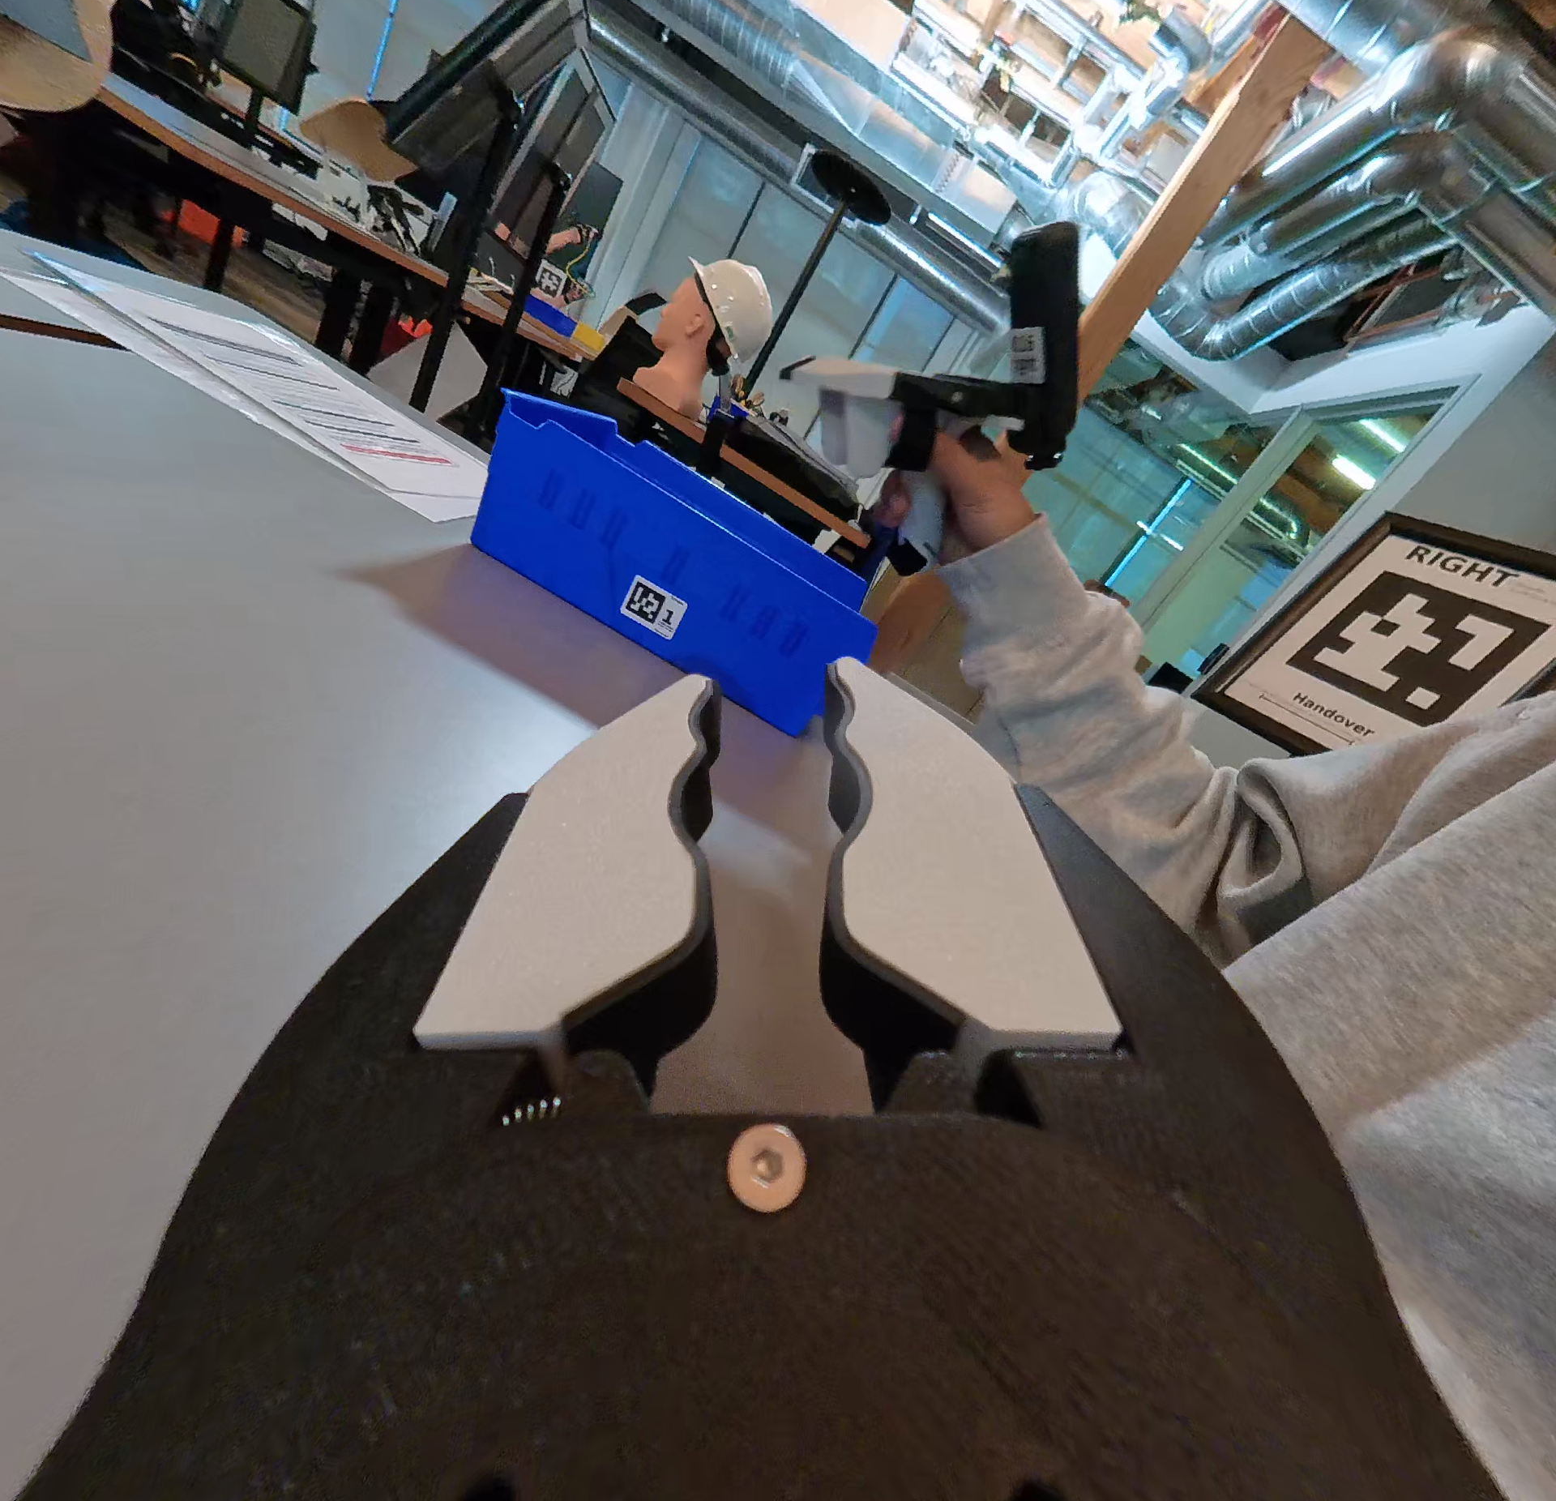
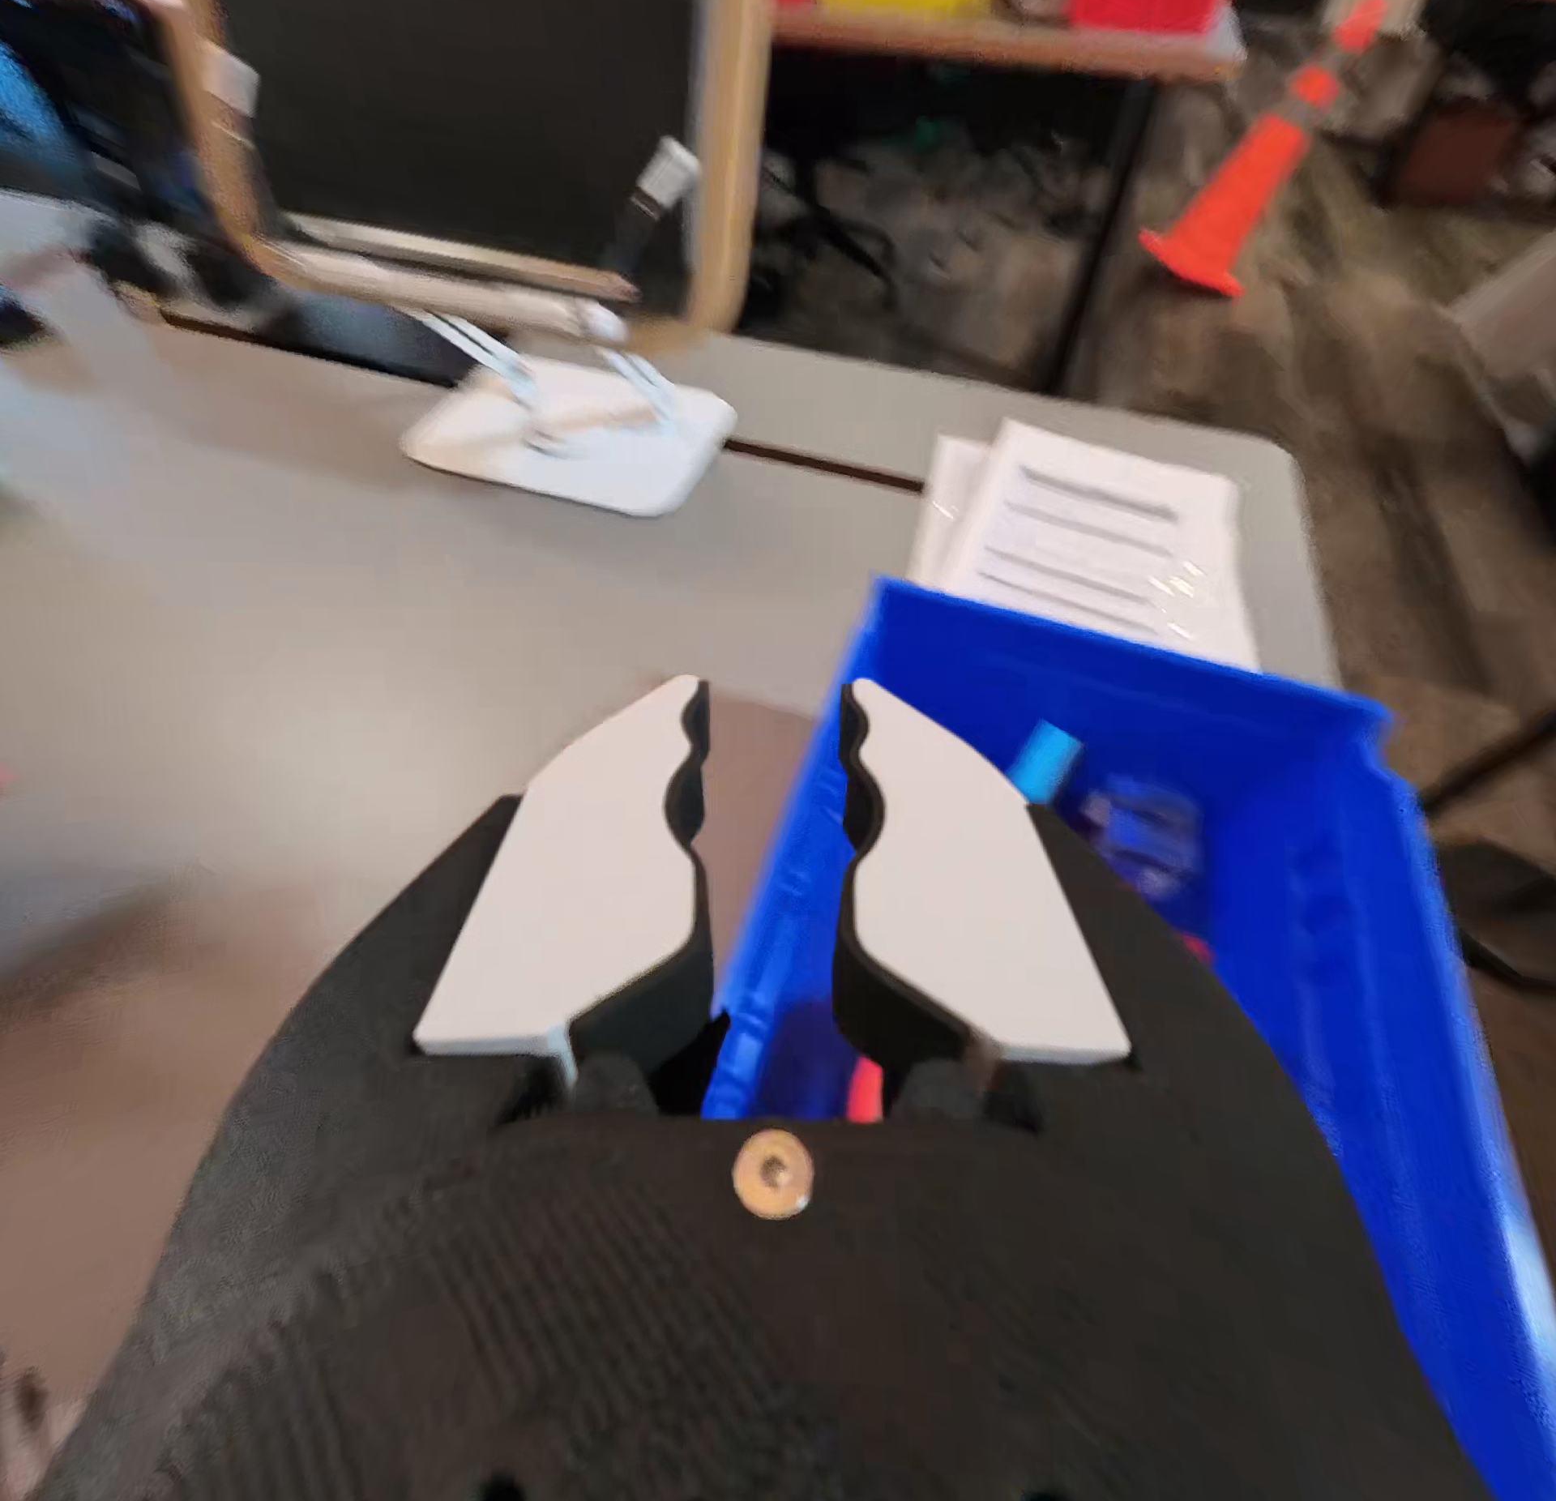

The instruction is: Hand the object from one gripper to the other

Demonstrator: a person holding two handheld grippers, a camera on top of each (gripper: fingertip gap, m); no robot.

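surface: flat matte grey tabletop (image 1: 210, 703), mostly bare; a dark seam crosses it near the far edge in the right wrist view
bin: blue open-topped plastic bin (image 1: 674, 572) stands on the tabletop, small black-and-white tag on its side wall
bin contents: light blue cylindrical piece (image 2: 1047, 757) plus blurred blue and red items inside; cannot tell which one is the task object
left gripper: grey-fingered black-bodied left gripper (image 1: 770, 686) low over the tabletop, jaws parted with a narrow gap, nothing between them, tips pointing at the bin's near end
right gripper: matching right gripper (image 2: 775, 690) above the bin's near wall, jaws parted, empty; in the left wrist view it is raised off to the right of the bin, in a hand (image 1: 977, 492) with a grey sleeve
papers: white printed sheets in clear sleeve (image 2: 1095, 534) flat on the tabletop, just beyond the bin
stand: white flat-based stand (image 2: 581, 442) with metal legs, far side of the tabletop, well apart from the bin
sign: black-framed marker sign (image 1: 1398, 635) at the right
room: workshop; silver ceiling ducts (image 1: 1389, 155), wooden beam, monitors on desks, mannequin head in white hard hat (image 1: 724, 315), orange traffic cone (image 2: 1238, 181) on the floor, red and yellow bins on a shelf
image quality: right wrist view motion-blurred
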